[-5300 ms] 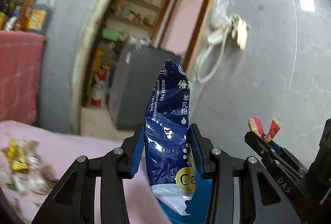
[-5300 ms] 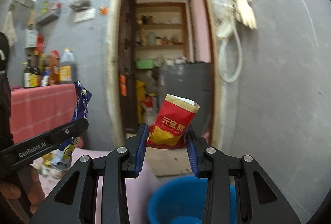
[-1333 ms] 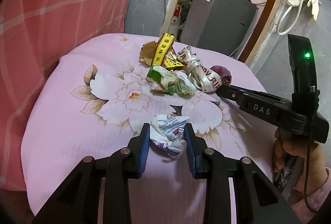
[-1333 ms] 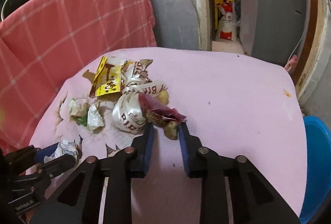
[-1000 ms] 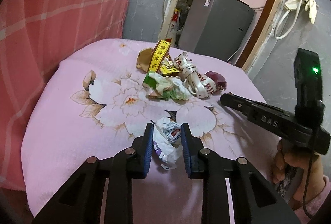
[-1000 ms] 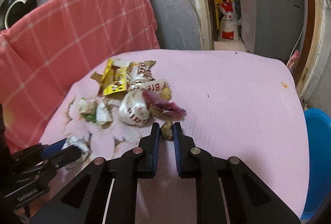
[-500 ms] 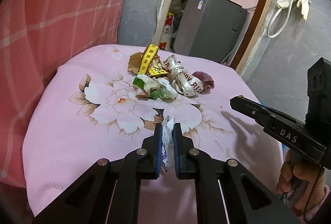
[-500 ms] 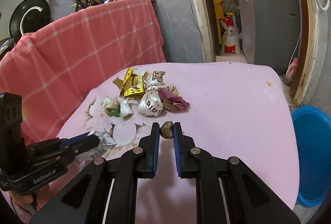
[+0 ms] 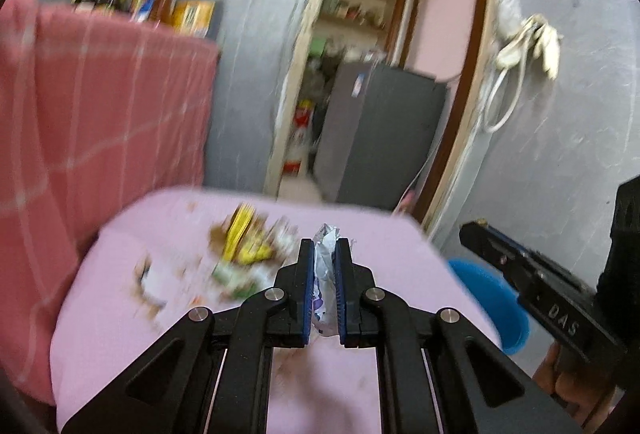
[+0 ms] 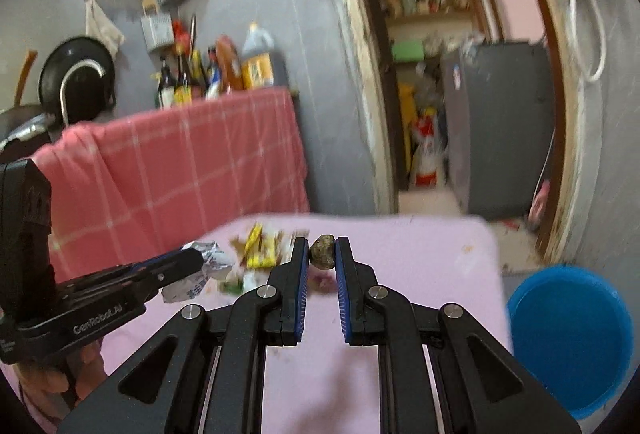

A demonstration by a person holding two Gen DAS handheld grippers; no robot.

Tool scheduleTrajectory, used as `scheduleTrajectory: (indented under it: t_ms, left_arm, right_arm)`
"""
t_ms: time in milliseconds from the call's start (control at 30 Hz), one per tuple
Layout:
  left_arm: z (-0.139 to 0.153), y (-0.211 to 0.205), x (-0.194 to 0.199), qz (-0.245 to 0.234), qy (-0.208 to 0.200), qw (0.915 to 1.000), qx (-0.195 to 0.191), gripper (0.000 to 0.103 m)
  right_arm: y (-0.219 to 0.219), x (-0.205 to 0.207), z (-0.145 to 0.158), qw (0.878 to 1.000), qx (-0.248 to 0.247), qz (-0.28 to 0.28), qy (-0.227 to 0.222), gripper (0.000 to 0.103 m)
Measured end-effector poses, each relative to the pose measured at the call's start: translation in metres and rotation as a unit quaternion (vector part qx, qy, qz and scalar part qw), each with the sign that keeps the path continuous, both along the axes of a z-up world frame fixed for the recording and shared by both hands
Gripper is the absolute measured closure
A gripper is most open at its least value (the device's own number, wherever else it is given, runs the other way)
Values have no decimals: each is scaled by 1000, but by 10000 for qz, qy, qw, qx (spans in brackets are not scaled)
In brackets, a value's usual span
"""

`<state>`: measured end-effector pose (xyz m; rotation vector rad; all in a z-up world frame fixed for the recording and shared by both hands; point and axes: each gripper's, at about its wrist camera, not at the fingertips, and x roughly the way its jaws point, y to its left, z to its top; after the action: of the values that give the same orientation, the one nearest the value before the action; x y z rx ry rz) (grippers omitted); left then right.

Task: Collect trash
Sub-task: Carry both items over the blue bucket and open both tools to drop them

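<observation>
My left gripper [image 9: 324, 248] is shut on a crumpled white wrapper [image 9: 325, 266] and holds it above the pink flowered tabletop [image 9: 120, 314]. The same wrapper [image 10: 200, 270] shows in the right wrist view at the left gripper's tips. My right gripper [image 10: 322, 248] is shut on a small brown lump [image 10: 323, 252], also lifted off the table. A blurred pile of wrappers [image 9: 244, 254], with a yellow one [image 10: 260, 246] in it, lies on the cloth beyond both grippers. A blue bucket [image 10: 568, 338] stands on the floor at the table's right.
A pink checked cloth [image 10: 180, 169] covers a counter at the left, with bottles [image 10: 216, 73] on top. An open doorway with a grey cabinet [image 10: 496, 129] lies straight ahead. A grey wall [image 9: 560, 137] rises at the right. A hand [image 10: 52, 374] holds the left gripper.
Both grippers have risen and tipped up from the table, each carrying its piece. The trash pile now sits lower and farther off, and the blue bucket has come into the left view.
</observation>
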<state>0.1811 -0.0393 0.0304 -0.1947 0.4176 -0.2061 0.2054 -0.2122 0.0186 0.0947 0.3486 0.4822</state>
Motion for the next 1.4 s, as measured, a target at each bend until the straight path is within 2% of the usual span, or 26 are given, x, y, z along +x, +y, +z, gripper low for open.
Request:
scheduleTrajectory:
  t_ms: [167,300,400,533,733,933,1267,1400]
  left_arm:
    - [30,-32,2,-243,-732,9970,7,96]
    - [45,-62,6,-487,-1151,9922,-35,96]
    - [52,-88,12,-720,-1316,9885,-186,96]
    - [55,-120,27,-1023,-1328,9854,-311,96]
    - [48,-170,53,-1462,-1080,9826,-388,96]
    - [34,-209,79,-1715,-768,9816,-332,95]
    - [0,-247,123,-2028,175,9788,-241,94]
    - [-14,-256,136,-2128,560,9753,-179,85]
  right_arm:
    - [-25,-10,26,9972,89,-457,-591,91]
    - [-55,-14,43,9918,77,-877,-928,91]
    - [-78,-17,50,9861,-29,-1213,-1139,91]
    - [-113,-21,51,9775,-185,-1685,-1258,91]
    - [-162,-15,41,9676,-227,-2277,-1068,91]
    - [-194,-6,21,9638,-208,-2547,-754,91]
    - [-219,23,-13,9622,-64,-2721,-22,91]
    - [-226,33,-24,9604,11,-2774,243,87]
